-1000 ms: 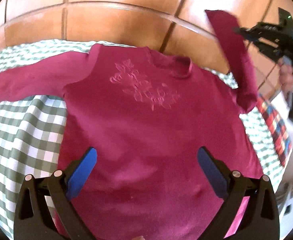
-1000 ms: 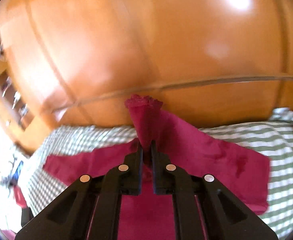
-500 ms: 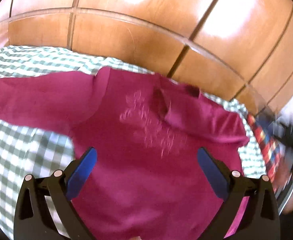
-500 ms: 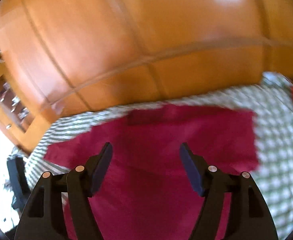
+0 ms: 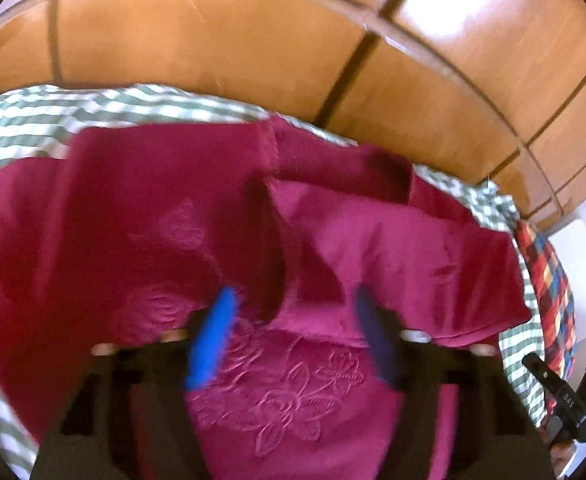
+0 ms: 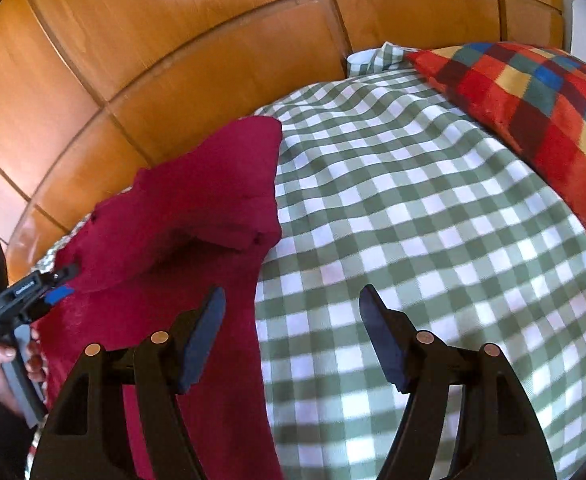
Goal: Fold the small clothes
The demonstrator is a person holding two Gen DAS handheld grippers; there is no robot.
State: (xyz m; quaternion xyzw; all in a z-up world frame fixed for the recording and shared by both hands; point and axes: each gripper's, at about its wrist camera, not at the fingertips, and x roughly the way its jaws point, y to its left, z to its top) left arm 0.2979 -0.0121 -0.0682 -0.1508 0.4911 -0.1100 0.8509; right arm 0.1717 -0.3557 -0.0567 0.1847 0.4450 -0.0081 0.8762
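**1 sleeve folded in, and the next pinch may catch too much cloth**

The dark red top (image 5: pixel 221 240) lies flat on the bed's green-checked cover (image 6: pixel 413 220), collar toward the wooden panelling (image 5: pixel 253 40) at the far side. Its right sleeve (image 5: pixel 393 240) is folded across the chest; the left sleeve (image 5: pixel 9 216) lies spread out to the left.

The left hand-held gripper (image 5: pixel 293 332) hovers over the embroidered chest, its jaws closing, with the end of the folded sleeve and the chest fabric between them. The view is blurred, so whether the pads already press on cloth cannot be told. The right hand-held gripper (image 6: pixel 293 336) has its jaws spread with nothing between them, above the top's right edge and the bare cover.

The likely risks, as a judgement:

- The left jaws could grab the sleeve and the body layer together, so any lift drags the whole garment and undoes the fold.
- The soft cover could wrinkle or get pinched with the cloth.
- A pull from 1 side only could skew the top, since the right hand-held gripper holds nothing down.
- The multicoloured checked cushion (image 6: pixel 533 112) sits at the far right, leaving less room there.
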